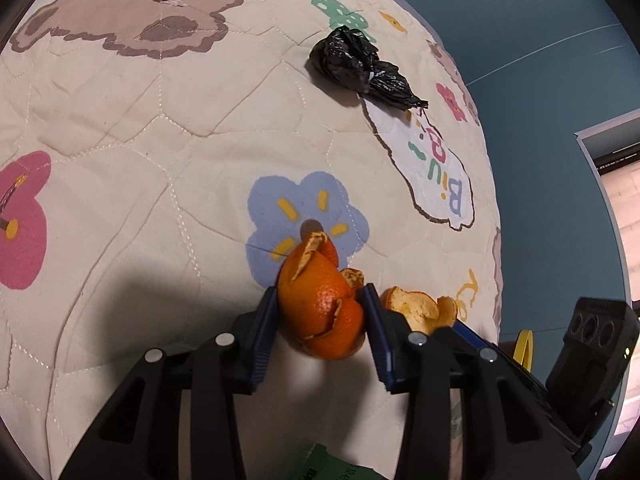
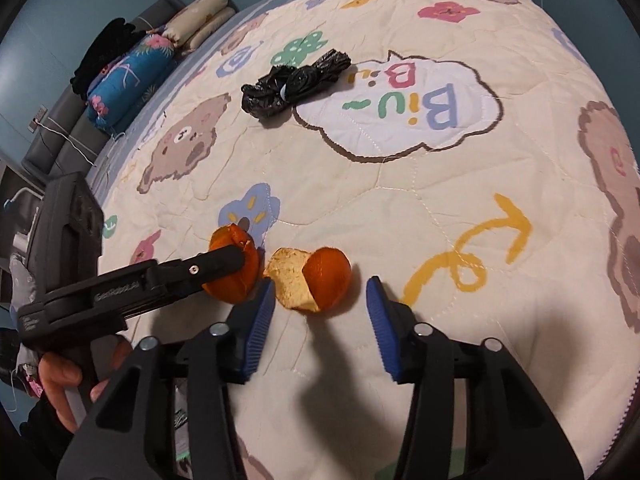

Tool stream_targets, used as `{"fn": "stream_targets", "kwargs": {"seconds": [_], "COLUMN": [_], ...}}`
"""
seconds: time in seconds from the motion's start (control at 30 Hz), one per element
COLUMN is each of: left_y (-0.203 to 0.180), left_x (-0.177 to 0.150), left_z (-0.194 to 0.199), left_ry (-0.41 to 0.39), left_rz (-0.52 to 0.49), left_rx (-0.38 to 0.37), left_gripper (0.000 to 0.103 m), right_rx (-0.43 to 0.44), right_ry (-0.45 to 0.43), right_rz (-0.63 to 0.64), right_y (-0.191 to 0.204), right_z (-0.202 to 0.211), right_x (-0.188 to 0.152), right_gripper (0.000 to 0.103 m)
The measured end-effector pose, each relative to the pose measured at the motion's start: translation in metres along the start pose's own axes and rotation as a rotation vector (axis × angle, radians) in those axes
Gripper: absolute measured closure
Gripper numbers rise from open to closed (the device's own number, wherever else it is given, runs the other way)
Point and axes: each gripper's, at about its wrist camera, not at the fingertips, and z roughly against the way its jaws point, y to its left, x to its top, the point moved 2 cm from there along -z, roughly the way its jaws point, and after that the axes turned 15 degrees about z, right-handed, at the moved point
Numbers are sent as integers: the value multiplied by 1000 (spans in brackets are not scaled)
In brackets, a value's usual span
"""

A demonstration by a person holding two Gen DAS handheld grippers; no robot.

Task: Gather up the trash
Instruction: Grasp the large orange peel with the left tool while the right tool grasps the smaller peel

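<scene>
My left gripper (image 1: 320, 300) is shut on a curled orange peel (image 1: 320, 304), which sits low over the cartoon quilt (image 1: 160, 140). In the right wrist view the left gripper's fingers (image 2: 216, 264) clamp that same peel (image 2: 234, 276). A second orange peel (image 2: 316, 276), cupped with its pale inside showing, lies on the quilt between the jaws of my open right gripper (image 2: 322, 292); it also shows in the left wrist view (image 1: 420, 306). A crumpled black plastic bag (image 1: 360, 66) lies farther off on the quilt, also in the right wrist view (image 2: 296, 80).
The quilt (image 2: 440, 200) covers a bed. Folded pillows and bedding (image 2: 132, 64) are stacked at the far left end by a grey headboard. A teal wall (image 1: 540, 60) runs past the bed's right edge. A black device (image 1: 592, 352) sits at lower right.
</scene>
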Motion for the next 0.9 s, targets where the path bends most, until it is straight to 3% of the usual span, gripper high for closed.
{"fn": "stream_targets", "kwargs": {"seconds": [0.07,0.13,0.53,0.9], "left_y": [0,0,-11,-23], "left_x": [1,2,-2,1], "left_z": [0,1,18,82], "left_ry": [-1,0,-70,-274], "left_rz": [-1,-2,-73,-130], "left_rx": [-3,-7,-12,2], "left_gripper": [65,66,69,69], "right_rx": [-2,-13,22,57], "right_ry": [14,19,-49,-158], "right_rz": [7,14,-27,-49], "right_y": [1,2,-9,-2], "right_z": [-8,-13,3,62], "right_x": [2,3,4,7], "right_gripper": [71,85,91,92]}}
